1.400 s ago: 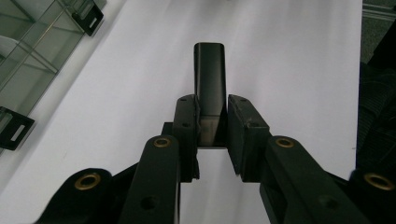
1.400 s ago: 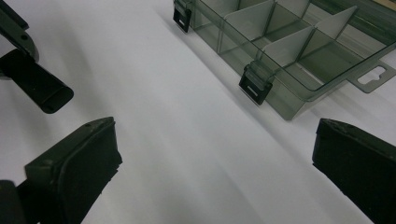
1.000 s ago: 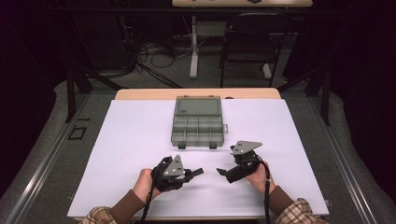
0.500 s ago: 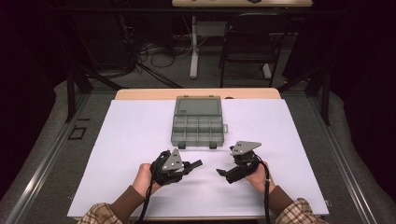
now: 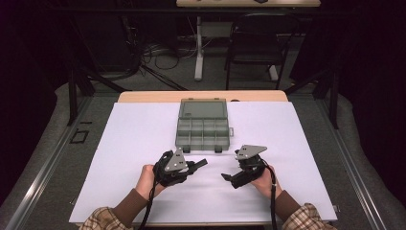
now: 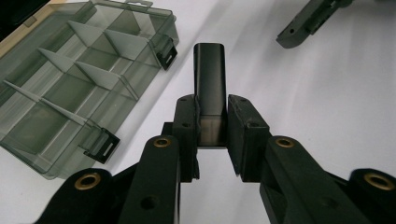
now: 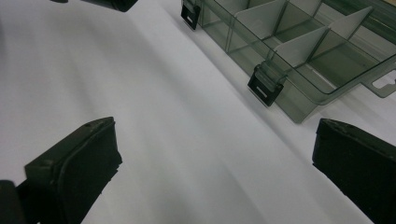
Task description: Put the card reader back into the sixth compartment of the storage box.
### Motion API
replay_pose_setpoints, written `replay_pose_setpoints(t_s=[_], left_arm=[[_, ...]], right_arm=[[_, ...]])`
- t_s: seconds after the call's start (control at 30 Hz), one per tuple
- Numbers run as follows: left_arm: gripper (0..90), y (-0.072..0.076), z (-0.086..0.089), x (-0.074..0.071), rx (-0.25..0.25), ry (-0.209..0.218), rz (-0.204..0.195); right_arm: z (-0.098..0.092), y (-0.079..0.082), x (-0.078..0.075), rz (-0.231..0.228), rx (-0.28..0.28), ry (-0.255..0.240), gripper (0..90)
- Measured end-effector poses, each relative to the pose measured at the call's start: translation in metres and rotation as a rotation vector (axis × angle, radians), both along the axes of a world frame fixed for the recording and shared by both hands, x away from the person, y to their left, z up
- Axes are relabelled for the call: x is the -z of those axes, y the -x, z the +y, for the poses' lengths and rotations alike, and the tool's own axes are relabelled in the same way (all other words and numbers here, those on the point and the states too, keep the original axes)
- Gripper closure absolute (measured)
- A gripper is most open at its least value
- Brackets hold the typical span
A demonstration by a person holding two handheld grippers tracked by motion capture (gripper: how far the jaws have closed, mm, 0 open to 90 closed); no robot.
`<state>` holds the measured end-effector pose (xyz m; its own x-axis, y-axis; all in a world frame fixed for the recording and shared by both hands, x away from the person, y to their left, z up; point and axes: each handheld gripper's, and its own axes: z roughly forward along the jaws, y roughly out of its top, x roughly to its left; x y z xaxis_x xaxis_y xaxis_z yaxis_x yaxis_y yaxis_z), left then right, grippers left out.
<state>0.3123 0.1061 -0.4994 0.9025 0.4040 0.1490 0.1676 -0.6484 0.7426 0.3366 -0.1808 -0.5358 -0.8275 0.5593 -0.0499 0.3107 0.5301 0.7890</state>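
- The left gripper [image 6: 212,140] is narrowed, clamping a small black block [image 6: 209,77] upright between its jaws, above the tabletop [image 5: 134,139].
- The right gripper [image 7: 210,163] stands wide, holding nothing.
- The open divided box [image 5: 203,127] sits mid-tabletop, toward the far edge.

Left black two-jaw tool [image 5: 198,164]: hand-held low, jaws pointing toward the right tool, clamped on a black rectangular block [image 6: 209,79]. Right black two-jaw tool [image 5: 229,178]: hand-held opposite, jaws wide apart, nothing between.

Glossy, see-through smoky plastic organizer box [image 5: 203,125] on smooth matt white sheet [image 5: 124,143].
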Motion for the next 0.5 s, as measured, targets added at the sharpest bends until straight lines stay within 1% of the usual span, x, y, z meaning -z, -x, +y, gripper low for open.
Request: replay_pose_setpoints(t_s=[0.27, 0.5], left_arm=[[74.2, -0.007, 0.002, -0.003, -0.023, 0.021, -0.013], [74.2, -0.015, 0.006, -0.005, -0.054, 0.04, -0.019]], right_arm=[[0.0, 0.001, -0.001, -0.001, 0.001, 0.001, 0.0], [0.0, 0.001, -0.001, -0.001, 0.001, 0.001, 0.0]])
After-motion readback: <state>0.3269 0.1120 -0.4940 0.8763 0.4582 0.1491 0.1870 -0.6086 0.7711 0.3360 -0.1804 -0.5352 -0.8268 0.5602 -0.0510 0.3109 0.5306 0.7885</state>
